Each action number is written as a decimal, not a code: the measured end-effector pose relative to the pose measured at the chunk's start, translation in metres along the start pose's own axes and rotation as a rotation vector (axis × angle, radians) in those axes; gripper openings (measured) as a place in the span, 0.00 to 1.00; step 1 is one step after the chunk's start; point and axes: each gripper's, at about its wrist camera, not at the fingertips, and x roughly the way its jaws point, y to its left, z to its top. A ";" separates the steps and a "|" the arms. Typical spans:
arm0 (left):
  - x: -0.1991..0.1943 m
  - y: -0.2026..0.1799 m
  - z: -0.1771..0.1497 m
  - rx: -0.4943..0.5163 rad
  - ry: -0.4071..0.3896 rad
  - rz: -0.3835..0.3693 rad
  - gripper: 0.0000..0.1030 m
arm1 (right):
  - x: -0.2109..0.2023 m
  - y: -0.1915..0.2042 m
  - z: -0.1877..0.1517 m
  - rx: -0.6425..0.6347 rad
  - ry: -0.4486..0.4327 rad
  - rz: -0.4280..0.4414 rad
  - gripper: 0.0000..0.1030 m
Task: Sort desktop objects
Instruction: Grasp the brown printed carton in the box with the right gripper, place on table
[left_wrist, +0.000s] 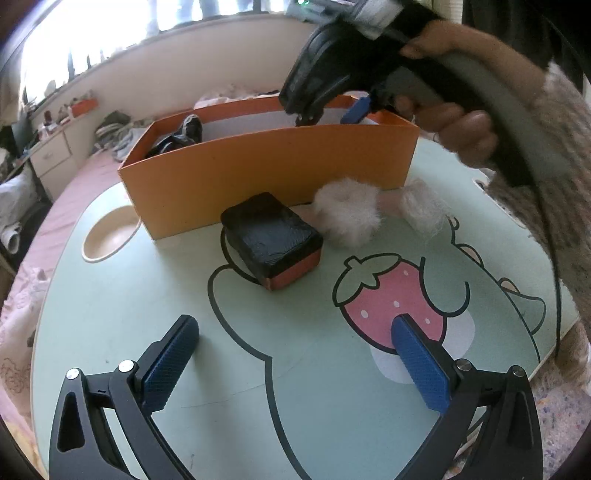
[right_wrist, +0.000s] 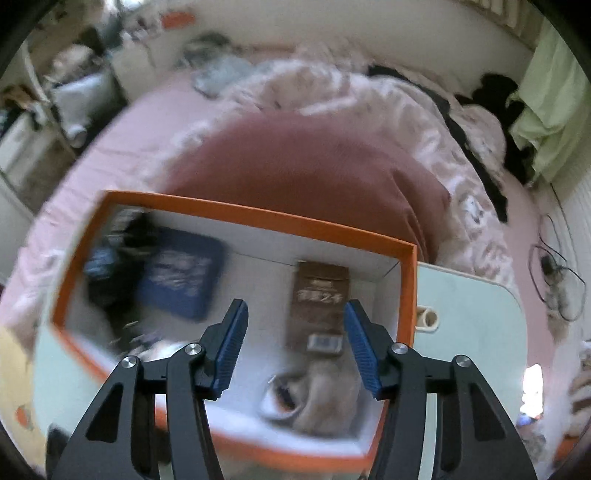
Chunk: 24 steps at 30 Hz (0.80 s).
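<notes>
A bright window (left_wrist: 110, 22) runs along the top of a cream wall (left_wrist: 184, 66), letting in strong daylight. Below it, a cluttered sill (left_wrist: 74, 103) leads to a white drawer unit (left_wrist: 51, 155). A bed (right_wrist: 110, 147) with pink sheets fills the room, covered by a rumpled pale quilt (right_wrist: 369, 96). Green fabric (right_wrist: 554, 110) hangs at the right.

A white drawer cabinet (left_wrist: 51, 157) stands beside the pink bed (right_wrist: 122, 122), green cloth (right_wrist: 550, 110) hanging nearby.

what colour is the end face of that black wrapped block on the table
The block has an orange-red end face below its black wrapped top, best seen in the left wrist view.
</notes>
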 end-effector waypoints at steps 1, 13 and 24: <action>0.000 0.000 0.000 0.000 0.000 0.000 1.00 | 0.006 -0.002 0.002 0.008 0.020 -0.016 0.53; 0.000 -0.002 0.000 -0.002 -0.001 0.000 1.00 | 0.016 0.024 -0.003 -0.098 0.084 -0.102 0.54; 0.001 -0.004 0.000 -0.002 -0.002 -0.001 1.00 | 0.022 0.026 -0.010 -0.077 0.094 -0.106 0.33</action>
